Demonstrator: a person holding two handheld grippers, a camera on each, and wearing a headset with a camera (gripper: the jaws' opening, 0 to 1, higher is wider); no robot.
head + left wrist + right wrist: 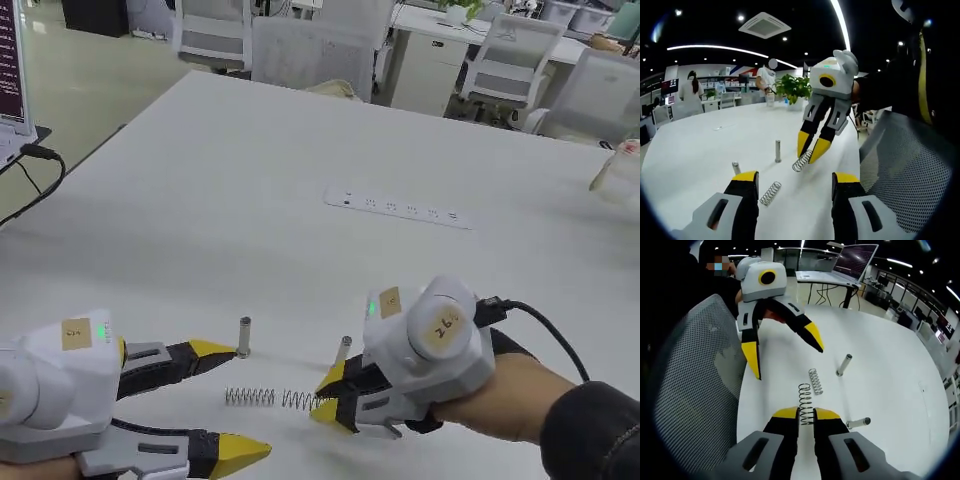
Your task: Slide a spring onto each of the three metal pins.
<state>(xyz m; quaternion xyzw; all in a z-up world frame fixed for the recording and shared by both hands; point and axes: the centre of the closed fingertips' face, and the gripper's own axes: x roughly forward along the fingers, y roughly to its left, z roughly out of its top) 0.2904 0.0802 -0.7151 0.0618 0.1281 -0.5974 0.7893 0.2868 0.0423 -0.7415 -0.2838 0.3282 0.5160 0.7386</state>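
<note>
right gripper (806,415): jaws closed on the held spring (805,401), pinched near one end. The rest of the coil sticks straight out ahead of the tips and lies low along the white table (250,180). loose spring (815,381) lies flat just beside the held spring's free end, ahead of the right tips and roughly in line with it. Head view shows a small gap between the two. second pin (343,350) stands just beside the right jaw tips, leaning a little, apart from both springs. left gripper (795,176): jaws wide apart, gripping nothing, pointed back at the right gripper across the springs. In the left gripper view the loose spring sits in the gap between its jaws, close to the jaw on that view's left. first pin (244,337) is upright right at the tip of that same jaw; can't tell if it's touching. Neither pin has a spring on it. power strip (397,208) lies on the table well beyond both tools.
</note>
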